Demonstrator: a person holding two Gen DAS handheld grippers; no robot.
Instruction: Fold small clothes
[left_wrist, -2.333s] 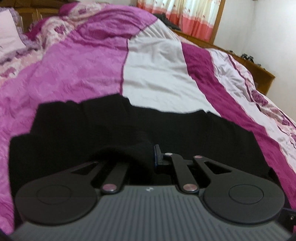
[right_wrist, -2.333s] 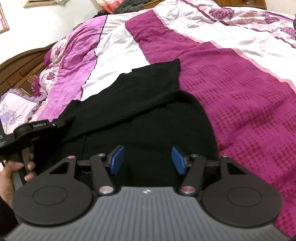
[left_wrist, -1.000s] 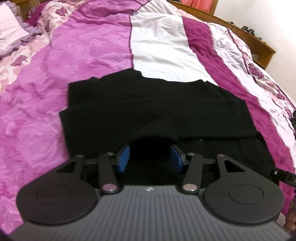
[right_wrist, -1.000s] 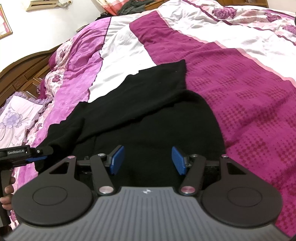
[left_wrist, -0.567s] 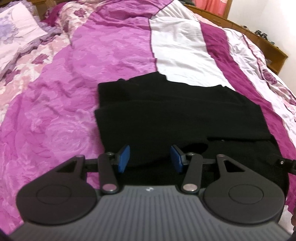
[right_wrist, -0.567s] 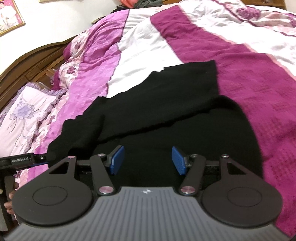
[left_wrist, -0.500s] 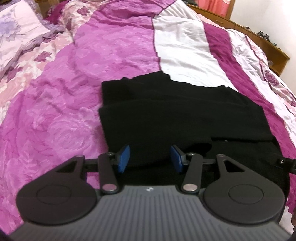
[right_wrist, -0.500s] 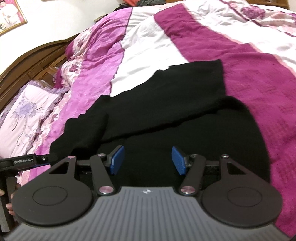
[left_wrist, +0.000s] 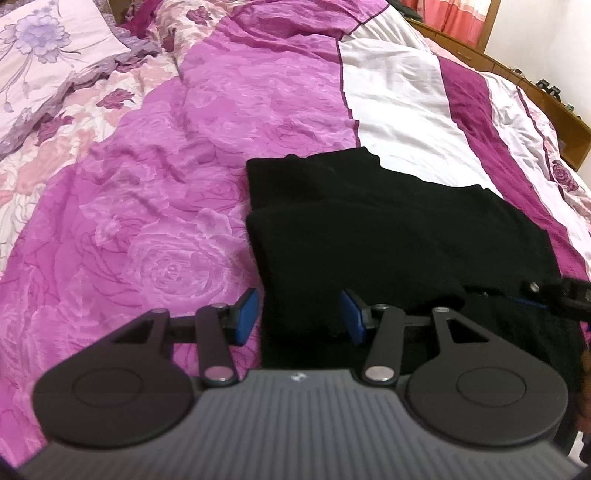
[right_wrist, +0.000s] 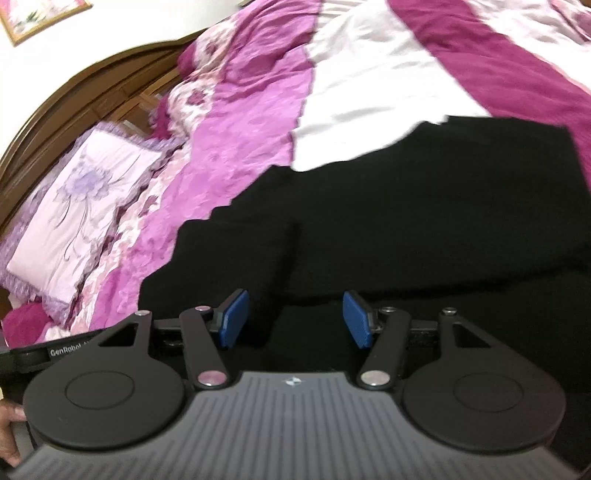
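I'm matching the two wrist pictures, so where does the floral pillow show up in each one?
Left wrist: the pale lilac floral pillow fills the top left corner.
Right wrist: it lies at the left edge, mid-height.
Shared landmark: the folded black garment on the quilt.

1. Left tongs (left_wrist: 298, 314): matte black linkage arms, blue rectangular pads, silver pivot screws.
2. Right tongs (right_wrist: 291, 319): same build, pinkish-silver pivot screws.
3. Each has two round black discs and a grey ribbed housing with a small white logo.
4. White "GenRobot" lettering on the black bar at left in the right wrist view.
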